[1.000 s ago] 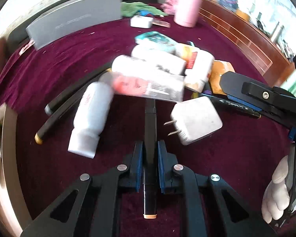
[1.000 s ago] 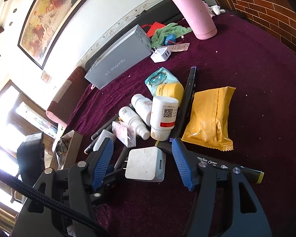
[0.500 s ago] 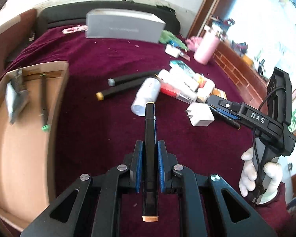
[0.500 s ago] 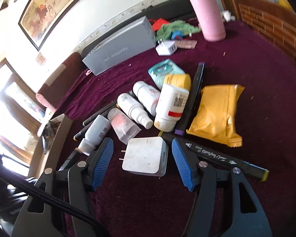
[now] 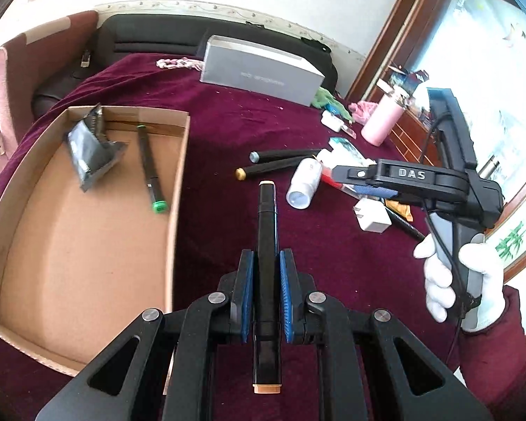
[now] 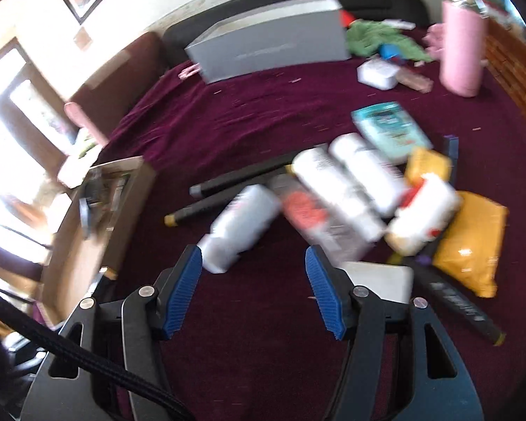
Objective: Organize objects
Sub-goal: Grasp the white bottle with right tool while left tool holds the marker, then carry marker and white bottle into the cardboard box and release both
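Clamping a black marker [image 5: 267,245] between its blue pads, the left gripper [image 5: 266,294] hung above the maroon cloth [image 5: 228,133], just right of the cardboard box [image 5: 177,189]. One marker was thus in the grip, its tan-capped ends sticking out fore and aft. Inside the box lay two things: one green-capped marker [image 5: 151,175] and one dark foil packet [image 5: 89,147].

On the cloth two more black markers [image 5: 280,161] lay side by side, one grey-tipped and one gold-tipped, with a white bottle [image 5: 304,182] just beside their far ends. One white charger [image 5: 371,215] sat near it, partly hidden by the right gripper [image 6: 254,287], whose jaws stood wide apart with nothing between them, over bare cloth.

From the right wrist view, blurred, at least three white bottles [image 6: 350,182] crowded together, alongside one teal packet [image 6: 389,129], one yellow packet [image 6: 470,242] and one long black marker [image 6: 456,305] by the charger. Farther back stood one grey box [image 5: 259,70] and one pink flask [image 5: 384,119]; a second small white charger [image 6: 377,73] lay near the flask.
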A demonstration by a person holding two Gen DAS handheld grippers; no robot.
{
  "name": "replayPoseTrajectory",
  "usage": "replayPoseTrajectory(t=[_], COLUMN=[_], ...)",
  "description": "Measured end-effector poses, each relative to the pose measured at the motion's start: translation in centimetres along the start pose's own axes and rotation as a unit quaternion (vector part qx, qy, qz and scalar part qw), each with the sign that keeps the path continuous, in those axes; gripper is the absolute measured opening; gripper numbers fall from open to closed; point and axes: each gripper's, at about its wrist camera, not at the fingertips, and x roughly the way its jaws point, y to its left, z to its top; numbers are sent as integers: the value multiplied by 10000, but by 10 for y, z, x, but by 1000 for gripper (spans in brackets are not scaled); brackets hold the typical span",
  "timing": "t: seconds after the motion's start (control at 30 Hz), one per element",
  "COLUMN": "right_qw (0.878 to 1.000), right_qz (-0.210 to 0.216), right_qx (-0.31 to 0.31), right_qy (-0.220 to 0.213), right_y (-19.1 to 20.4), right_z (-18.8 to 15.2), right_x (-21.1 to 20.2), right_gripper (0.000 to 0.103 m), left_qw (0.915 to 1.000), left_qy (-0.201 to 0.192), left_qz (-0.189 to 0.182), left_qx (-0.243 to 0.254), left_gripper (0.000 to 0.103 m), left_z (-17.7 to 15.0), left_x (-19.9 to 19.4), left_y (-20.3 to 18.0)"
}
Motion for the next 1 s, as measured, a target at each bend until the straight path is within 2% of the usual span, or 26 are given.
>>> replayPoseTrajectory(t=[0.1, 0.3, 0.33, 0.4, 0.43, 0.6, 0.77, 1.0], right_qw=[9998, 9955, 9948, 9933, 9925, 9933, 9951, 9929], right_qz=[-31, -715, -761, -888, -947, -772, -501, 215], right_qx=[185, 569, 618, 664, 688, 822, 826, 1146], right_qy=[116, 247, 260, 315, 360, 252, 208, 220], right_y=[10, 23, 24, 26, 26, 21, 15, 11], right_z=[2, 11, 12, 12, 12, 6, -2, -9], right_x=[13, 47, 52, 60, 65, 62, 44, 20], right_gripper=[61, 60, 58, 44, 42, 32, 32, 32], left_qw=[10000, 9997, 9996, 9993, 9991, 9978, 9958, 9927], left_qy=[-58, -141, -151, -173, -184, -273, -380, -459], left_qz=[3, 43, 67, 112, 130, 229, 336, 552], left_qx=[-70, -206, -239, -309, -349, -562, -767, -971], left_gripper=[12, 12, 12, 12, 12, 12, 12, 12], left_z=[-2, -4, -5, -7, -8, -13, -14, -10], left_x=[-5, -17, -19, -22, -24, -34, -47, -60], left_y=[6, 23, 27, 33, 37, 55, 73, 101])
